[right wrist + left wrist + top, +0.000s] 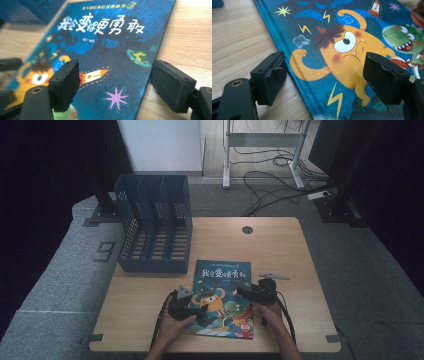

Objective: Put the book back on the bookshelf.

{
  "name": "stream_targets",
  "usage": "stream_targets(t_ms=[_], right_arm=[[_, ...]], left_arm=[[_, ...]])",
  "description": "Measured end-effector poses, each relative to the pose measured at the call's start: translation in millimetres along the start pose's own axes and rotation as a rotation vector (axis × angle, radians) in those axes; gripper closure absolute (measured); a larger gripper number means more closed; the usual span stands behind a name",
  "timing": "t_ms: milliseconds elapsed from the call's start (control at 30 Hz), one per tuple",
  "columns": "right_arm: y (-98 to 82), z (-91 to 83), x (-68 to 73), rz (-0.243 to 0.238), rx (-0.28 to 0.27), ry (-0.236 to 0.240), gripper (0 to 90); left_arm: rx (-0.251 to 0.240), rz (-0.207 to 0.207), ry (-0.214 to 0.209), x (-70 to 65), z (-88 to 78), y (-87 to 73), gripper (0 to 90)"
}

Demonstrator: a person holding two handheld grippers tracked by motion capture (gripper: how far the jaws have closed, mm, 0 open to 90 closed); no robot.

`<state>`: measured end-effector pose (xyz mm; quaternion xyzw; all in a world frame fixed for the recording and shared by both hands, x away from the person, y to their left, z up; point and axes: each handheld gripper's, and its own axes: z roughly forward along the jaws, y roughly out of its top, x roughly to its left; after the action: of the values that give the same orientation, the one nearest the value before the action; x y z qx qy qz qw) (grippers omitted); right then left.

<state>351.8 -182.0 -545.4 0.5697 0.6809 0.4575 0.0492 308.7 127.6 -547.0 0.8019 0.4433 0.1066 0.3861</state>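
Observation:
A picture book (222, 297) with a blue cover and an orange monster lies flat on the wooden table (285, 250), near its front edge. My left gripper (196, 308) hovers low over the book's left edge. In the left gripper view its jaws stand open (324, 75), one over the bare wood and one over the book (332, 50). My right gripper (243, 291) is at the book's right side. Its jaws are open too (115, 82), spanning the book (107, 47) and its right edge, with nothing gripped.
A dark blue slotted file rack (155, 225) stands at the table's back left, just behind the book. A round cable hole (247, 229) sits at the back middle. Beyond the table, cables (270, 185) trail across the floor by a desk frame.

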Motion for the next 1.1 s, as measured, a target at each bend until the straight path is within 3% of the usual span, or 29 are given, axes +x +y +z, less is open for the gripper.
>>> stream_targets(t_ms=[100,200,300,333,433,667,867,933,1000,1100], right_arm=[[1.6,-3.8,-0.8,0.021,-0.013,0.026,23.6],[6.1,-14.3,-2.5,0.073,-0.051,0.099,24.9],[7.2,-17.6,-4.2,0.099,-0.058,0.132,25.7],[7.3,-18.8,-6.2,0.125,-0.057,0.156,25.8],[6.8,-18.8,-9.1,0.151,-0.048,0.172,26.5],[5.9,-19.6,-14.2,0.188,-0.031,0.214,27.7],[5.6,-20.0,-14.5,0.198,-0.009,0.22,30.6],[4.1,-15.7,-13.3,0.214,0.028,0.284,31.5],[3.7,-13.3,-6.5,0.178,0.02,0.245,31.8],[4.5,-11.8,0.6,0.086,0.004,0.164,33.0]], left_arm=[[-0.001,0.0,0.001,0.0,0.1,0.0,18.7],[-0.007,-0.02,-0.016,2.4,-0.7,-0.1,18.3],[-0.01,-0.028,-0.024,3.6,-1.1,-0.2,18.3],[-0.01,-0.029,-0.025,3.8,-1.2,-0.2,18.3],[-0.012,-0.028,-0.023,3.4,-0.9,-0.3,18.3],[-0.01,-0.03,-0.029,4.2,-1.2,-0.1,18.3],[-0.013,-0.036,-0.033,4.3,-1.2,-0.1,18.4],[-0.015,-0.046,-0.043,5.6,-1.6,-0.1,18.2],[-0.012,-0.044,-0.047,6.5,-2.1,0.0,18.3],[-0.011,-0.04,-0.049,6.6,-2.1,-0.2,18.3]])
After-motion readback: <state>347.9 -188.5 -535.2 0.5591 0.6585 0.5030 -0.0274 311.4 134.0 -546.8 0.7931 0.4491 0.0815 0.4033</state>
